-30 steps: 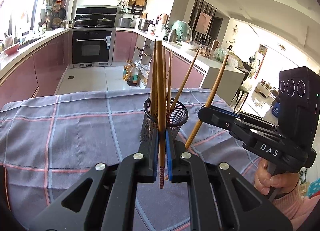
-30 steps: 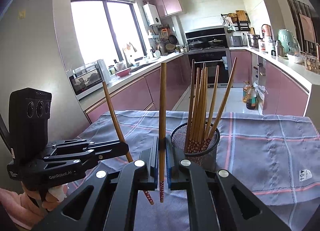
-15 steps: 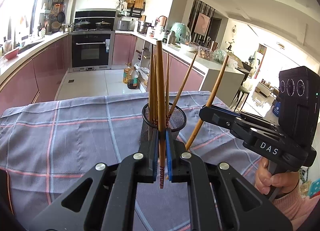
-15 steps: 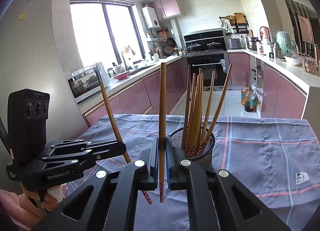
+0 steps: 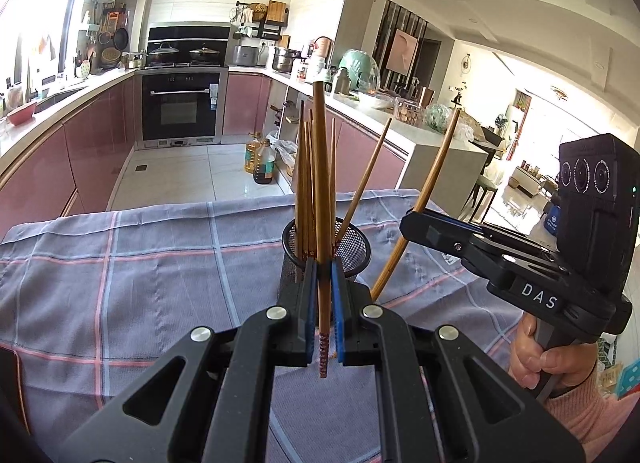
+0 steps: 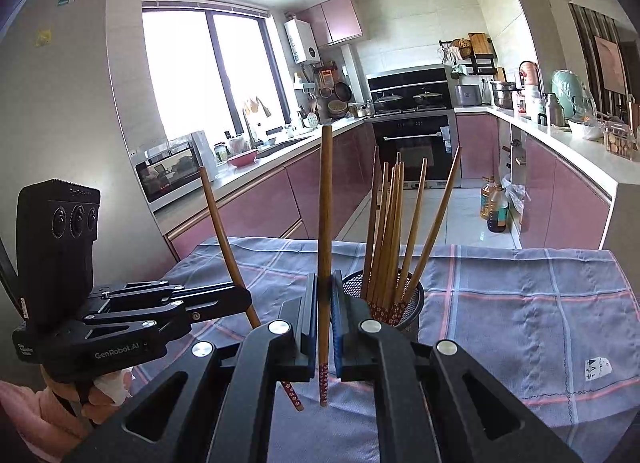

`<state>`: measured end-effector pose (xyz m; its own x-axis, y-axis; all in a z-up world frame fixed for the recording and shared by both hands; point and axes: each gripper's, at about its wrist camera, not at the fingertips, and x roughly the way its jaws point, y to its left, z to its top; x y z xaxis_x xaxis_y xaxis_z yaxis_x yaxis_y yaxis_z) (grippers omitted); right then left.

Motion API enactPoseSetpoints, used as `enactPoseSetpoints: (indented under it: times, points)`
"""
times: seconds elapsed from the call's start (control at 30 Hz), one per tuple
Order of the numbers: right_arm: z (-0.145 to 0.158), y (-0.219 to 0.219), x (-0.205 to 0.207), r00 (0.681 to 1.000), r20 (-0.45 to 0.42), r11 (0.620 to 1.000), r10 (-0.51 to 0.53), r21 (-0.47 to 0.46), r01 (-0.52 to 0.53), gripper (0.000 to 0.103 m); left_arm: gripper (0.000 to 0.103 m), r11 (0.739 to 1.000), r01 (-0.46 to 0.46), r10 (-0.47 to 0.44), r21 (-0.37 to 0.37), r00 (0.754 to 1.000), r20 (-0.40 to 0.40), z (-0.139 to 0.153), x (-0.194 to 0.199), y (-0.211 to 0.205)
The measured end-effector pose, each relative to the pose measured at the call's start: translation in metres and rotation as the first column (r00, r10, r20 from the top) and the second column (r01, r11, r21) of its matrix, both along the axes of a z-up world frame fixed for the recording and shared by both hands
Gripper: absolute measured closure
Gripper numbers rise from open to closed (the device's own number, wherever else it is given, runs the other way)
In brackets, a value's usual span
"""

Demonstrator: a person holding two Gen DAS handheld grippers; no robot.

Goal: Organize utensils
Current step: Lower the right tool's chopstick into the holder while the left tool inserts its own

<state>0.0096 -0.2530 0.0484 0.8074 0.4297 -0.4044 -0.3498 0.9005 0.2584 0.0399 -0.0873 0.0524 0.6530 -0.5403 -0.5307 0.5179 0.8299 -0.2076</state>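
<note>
Just before the mesh holder (image 5: 326, 241), from our left wrist, we see the left gripper (image 5: 322, 291) clamped on an upright chopstick (image 5: 321, 191); right of the holder, the right gripper (image 5: 416, 223) pinches another. From our right wrist, its chopstick (image 6: 325, 223) stands left of the holder (image 6: 404, 295), the plaid cloth (image 6: 520, 303) beneath.

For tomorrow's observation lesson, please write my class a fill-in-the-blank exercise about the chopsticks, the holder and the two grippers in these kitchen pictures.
1. The left gripper is shut on one ____.
2. The right gripper holds its chopstick nearly ____.
3. The other chopsticks stand in a black mesh ____.
4. The holder stands on a checked ____.

Missing words: chopstick; upright; holder; cloth
</note>
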Motion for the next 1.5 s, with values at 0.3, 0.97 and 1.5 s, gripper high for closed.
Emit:
enactPoseSetpoints:
  times: [0.3, 0.97, 1.5]
  points:
    - [0.006, 0.001, 0.000, 1.000, 0.019, 1.000, 0.000, -0.003, 0.000, 0.098, 0.095, 1.000, 0.006, -0.006, -0.010, 1.000, 0.003, 0.004, 0.002, 0.000]
    - [0.014, -0.001, 0.003, 0.999, 0.036, 1.000, 0.000, -0.004, 0.000, 0.098, 0.095, 1.000, 0.010, -0.010, -0.002, 0.999, 0.043, 0.017, 0.002, -0.006]
    - [0.020, -0.008, 0.006, 0.998, 0.062, 1.000, -0.004, 0.005, 0.004, 0.098, 0.095, 1.000, 0.007, -0.007, -0.004, 0.997, 0.072, 0.028, 0.003, -0.009]
